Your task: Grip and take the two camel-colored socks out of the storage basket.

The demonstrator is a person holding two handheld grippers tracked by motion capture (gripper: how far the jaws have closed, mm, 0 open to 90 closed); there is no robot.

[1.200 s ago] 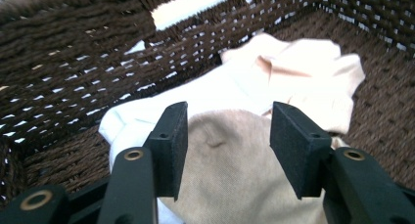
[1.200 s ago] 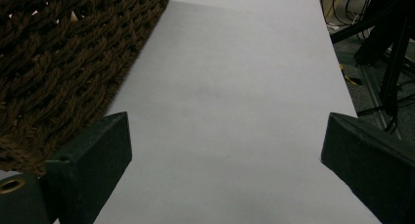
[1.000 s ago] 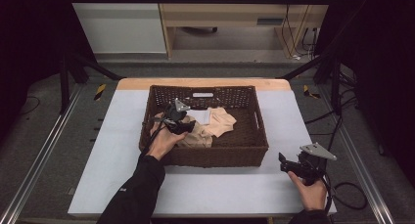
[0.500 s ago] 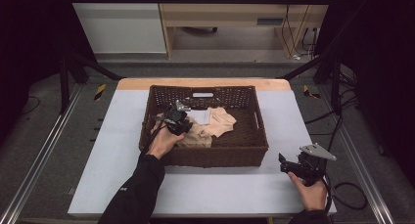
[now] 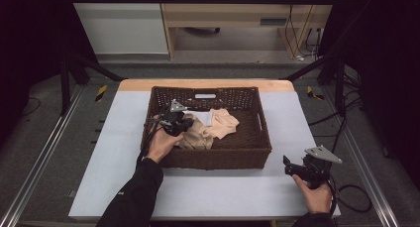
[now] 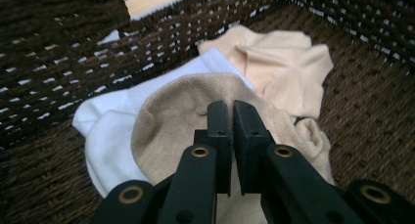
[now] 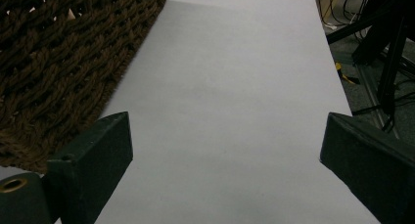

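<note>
In the basket (image 5: 247, 152), a soft, limp tan sock (image 6: 171, 116) is pinched at a raised fold by the just-closing left gripper (image 6: 233, 106).

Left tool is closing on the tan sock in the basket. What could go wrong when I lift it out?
1. The left tool, whose jaws have just been closing, pinches only a small fold of the tan sock; it may slip out on the lift.
2. The tan sock lies over the white sock and against the peach cloth; either might drag along.
3. The basket wall is close, so fabric could snag on the weave.
</note>
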